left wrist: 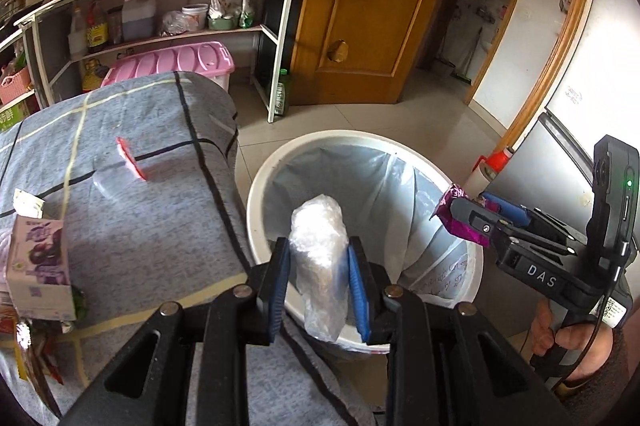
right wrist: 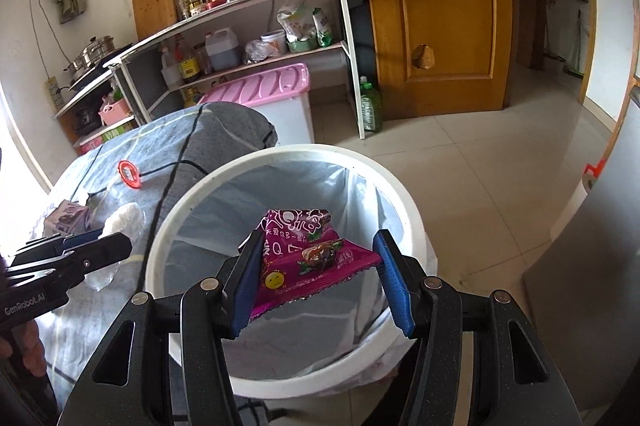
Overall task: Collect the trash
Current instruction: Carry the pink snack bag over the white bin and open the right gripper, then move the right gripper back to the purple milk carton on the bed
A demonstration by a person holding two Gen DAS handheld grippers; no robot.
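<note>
The left claw (left wrist: 318,280) was pinching a crumpled wad of clear plastic wrap (left wrist: 320,262) between its blue pads, and the wad stood upright over the near rim of the white trash bin (left wrist: 456,181). The right claw (right wrist: 316,284) was pinching a purple snack wrapper (right wrist: 304,258), which lay flat between its pads, above the open mouth of the same bin (right wrist: 176,209). The bin was lined with a thin bag (right wrist: 280,193) and stood on the tiled floor, just beside the right edge of the surface covered with a grey checked cloth (left wrist: 140,129). On this cloth, a red-rimmed lid (left wrist: 130,163) lay toward the far side, and a purple drink carton (left wrist: 40,262) stood at the near left, with other wrappers (left wrist: 28,346) beside it. A hand (left wrist: 568,338) gripped the handle of the right claw.
</note>
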